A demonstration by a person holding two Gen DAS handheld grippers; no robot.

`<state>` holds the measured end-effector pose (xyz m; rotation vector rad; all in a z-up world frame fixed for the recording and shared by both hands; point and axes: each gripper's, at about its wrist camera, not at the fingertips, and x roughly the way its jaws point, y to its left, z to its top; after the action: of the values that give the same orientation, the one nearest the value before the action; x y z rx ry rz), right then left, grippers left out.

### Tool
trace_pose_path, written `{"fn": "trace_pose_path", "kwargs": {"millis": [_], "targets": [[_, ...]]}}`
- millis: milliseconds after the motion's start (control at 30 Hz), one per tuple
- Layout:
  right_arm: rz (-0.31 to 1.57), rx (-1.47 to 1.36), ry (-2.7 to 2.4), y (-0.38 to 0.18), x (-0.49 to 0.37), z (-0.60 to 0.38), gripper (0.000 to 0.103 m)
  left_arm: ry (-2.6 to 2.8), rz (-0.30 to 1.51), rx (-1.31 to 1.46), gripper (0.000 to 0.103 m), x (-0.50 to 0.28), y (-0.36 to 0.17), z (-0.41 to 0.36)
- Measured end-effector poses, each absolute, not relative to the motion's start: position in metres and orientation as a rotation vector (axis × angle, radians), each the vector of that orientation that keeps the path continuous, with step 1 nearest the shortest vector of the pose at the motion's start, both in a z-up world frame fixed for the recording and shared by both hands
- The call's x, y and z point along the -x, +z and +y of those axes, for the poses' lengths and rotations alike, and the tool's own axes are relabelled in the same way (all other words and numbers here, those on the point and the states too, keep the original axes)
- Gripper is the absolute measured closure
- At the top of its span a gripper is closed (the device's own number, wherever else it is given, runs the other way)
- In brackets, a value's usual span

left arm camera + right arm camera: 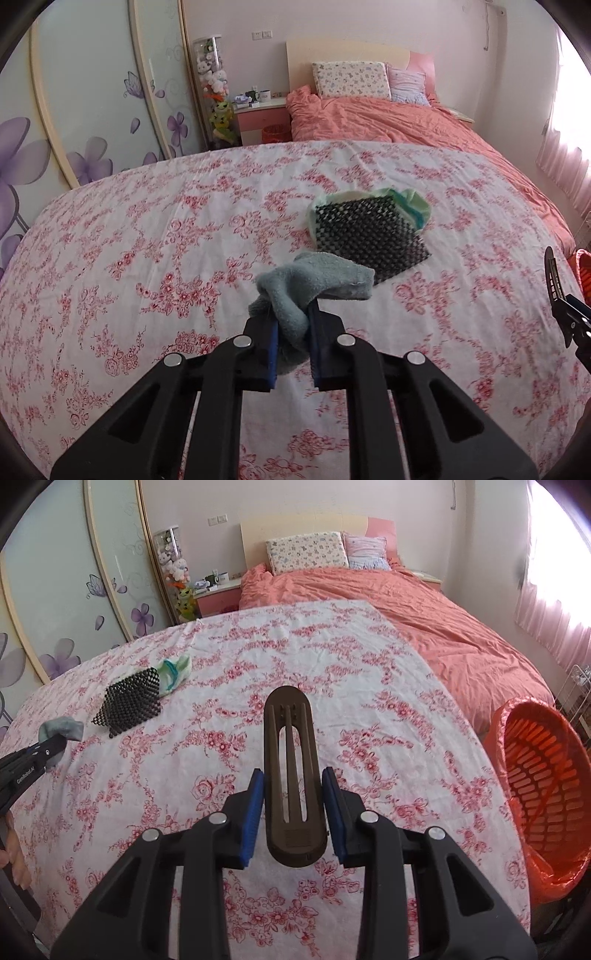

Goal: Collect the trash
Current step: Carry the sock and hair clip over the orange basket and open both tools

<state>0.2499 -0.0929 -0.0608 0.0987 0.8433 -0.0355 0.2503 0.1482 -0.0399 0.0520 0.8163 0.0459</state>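
My left gripper is shut on a grey-blue sock and holds it above the floral cloth; it also shows in the right wrist view. My right gripper is shut on a dark brown slotted plastic piece that sticks forward over the cloth. A black mesh square lies on a crumpled green-white wrapper ahead of the left gripper. An orange bin with a red bag liner stands at the right, beside the cloth's edge.
A bed with a salmon cover and pillows lies beyond the cloth. A pink nightstand and a tube of plush toys stand by the wardrobe doors. A curtained window is at right.
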Motion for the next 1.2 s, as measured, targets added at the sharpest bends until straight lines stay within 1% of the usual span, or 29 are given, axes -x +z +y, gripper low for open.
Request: {"fn": "trace_pose_path", "kwargs": {"millis": [300, 500, 900, 1200], "targets": [[0.773, -0.076, -0.069, -0.029, -0.229, -0.109, 0.071, -0.007, 0.793, -0.046, 0.090, -0.242, -0.016, 0.118], [0.732, -0.100, -0.103, -0.010, -0.207, -0.133, 0.071, -0.085, 0.772, -0.046, 0.090, -0.231, -0.001, 0.082], [0.671, -0.175, -0.221, 0.013, -0.165, -0.213, 0.071, -0.327, 0.732, -0.029, 0.090, -0.211, 0.027, -0.013], [0.665, -0.230, -0.345, 0.007, -0.142, -0.292, 0.071, -0.528, 0.739, -0.042, 0.090, -0.205, 0.026, -0.109]]}}
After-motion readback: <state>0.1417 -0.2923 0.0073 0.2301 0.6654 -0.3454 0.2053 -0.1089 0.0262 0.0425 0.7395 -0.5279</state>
